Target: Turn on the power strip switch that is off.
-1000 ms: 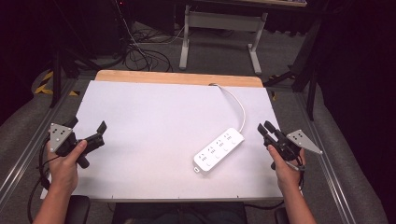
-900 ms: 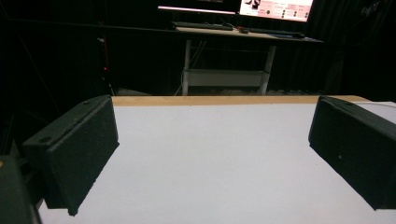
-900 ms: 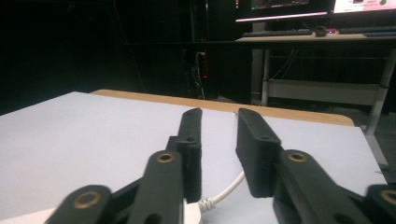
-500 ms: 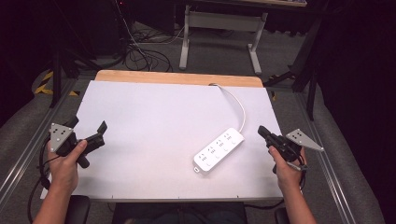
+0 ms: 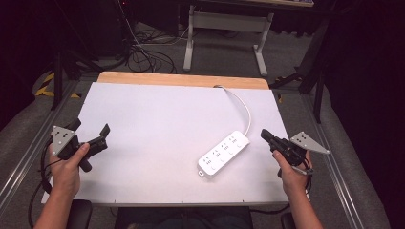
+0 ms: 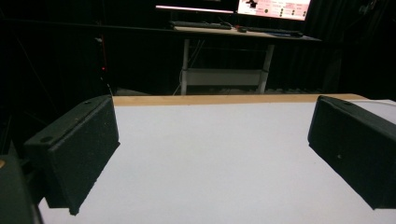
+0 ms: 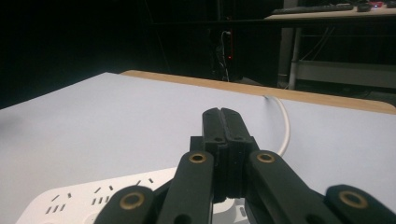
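Note:
A white power strip [image 5: 223,153] lies on the white table [image 5: 162,124], right of the middle, and its white cable [image 5: 243,110] curves back to the far edge. My right gripper [image 5: 264,134] sits just right of the strip with its jaws pressed together on nothing; the right gripper view has the strip [image 7: 88,200] low at the left and the cable [image 7: 283,122] beyond the shut gripper [image 7: 221,112]. My left gripper [image 5: 90,130] rests at the table's left edge, open and empty. Its two jaws stand wide apart over bare table [image 6: 215,154].
A wooden strip [image 5: 181,79] runs along the table's far edge. Metal rails [image 5: 21,167] flank the table on both sides. Behind the table stand a white desk frame [image 5: 224,28] and floor cables [image 5: 143,52].
My right gripper has closed from open to shut and shifted slightly. The left gripper and the power strip have stayed where they were.

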A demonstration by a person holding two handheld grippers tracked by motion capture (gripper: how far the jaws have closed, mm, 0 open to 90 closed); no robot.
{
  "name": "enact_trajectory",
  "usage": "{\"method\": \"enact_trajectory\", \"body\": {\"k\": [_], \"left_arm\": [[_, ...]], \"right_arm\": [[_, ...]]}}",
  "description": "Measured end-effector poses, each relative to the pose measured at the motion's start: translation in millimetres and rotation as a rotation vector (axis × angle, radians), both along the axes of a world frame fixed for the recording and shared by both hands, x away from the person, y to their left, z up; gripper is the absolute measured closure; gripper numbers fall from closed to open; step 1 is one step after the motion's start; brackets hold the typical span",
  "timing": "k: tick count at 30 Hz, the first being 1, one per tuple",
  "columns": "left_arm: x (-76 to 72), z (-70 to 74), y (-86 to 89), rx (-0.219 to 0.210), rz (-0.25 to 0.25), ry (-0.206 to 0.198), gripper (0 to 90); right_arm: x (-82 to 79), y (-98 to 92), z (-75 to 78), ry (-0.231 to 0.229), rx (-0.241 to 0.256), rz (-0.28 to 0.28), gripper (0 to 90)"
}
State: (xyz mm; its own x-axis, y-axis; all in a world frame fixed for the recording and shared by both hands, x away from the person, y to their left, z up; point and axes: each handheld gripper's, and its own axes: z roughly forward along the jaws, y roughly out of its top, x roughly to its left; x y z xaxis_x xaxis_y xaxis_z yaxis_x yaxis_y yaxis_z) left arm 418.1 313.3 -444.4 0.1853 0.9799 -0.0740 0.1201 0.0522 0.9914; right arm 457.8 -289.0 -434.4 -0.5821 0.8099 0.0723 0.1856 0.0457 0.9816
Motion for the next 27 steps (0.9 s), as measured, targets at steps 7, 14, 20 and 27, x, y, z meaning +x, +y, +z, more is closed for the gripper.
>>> {"method": "enact_trajectory", "body": {"k": [7, 14, 20, 27], "left_arm": [[0.4, -0.1, -0.2, 0.002, -0.002, 0.001, 2.7], [0.5, -0.2, -0.4, 0.003, -0.003, 0.002, 2.8], [0.6, -0.2, -0.6, 0.002, -0.004, 0.002, 2.9], [1.0, -0.3, -0.7, 0.002, -0.005, 0.002, 3.0]], "right_arm": [[0.3, 3.8, -0.3, 0.002, -0.003, 0.041, 90.0], [0.1, 10.7, -1.3, 0.002, -0.032, 0.090, 90.0], [0.4, 17.1, -3.0, 0.011, -0.056, 0.134, 90.0], [0.1, 23.1, -4.3, 0.014, -0.083, 0.169, 90.0]]}}
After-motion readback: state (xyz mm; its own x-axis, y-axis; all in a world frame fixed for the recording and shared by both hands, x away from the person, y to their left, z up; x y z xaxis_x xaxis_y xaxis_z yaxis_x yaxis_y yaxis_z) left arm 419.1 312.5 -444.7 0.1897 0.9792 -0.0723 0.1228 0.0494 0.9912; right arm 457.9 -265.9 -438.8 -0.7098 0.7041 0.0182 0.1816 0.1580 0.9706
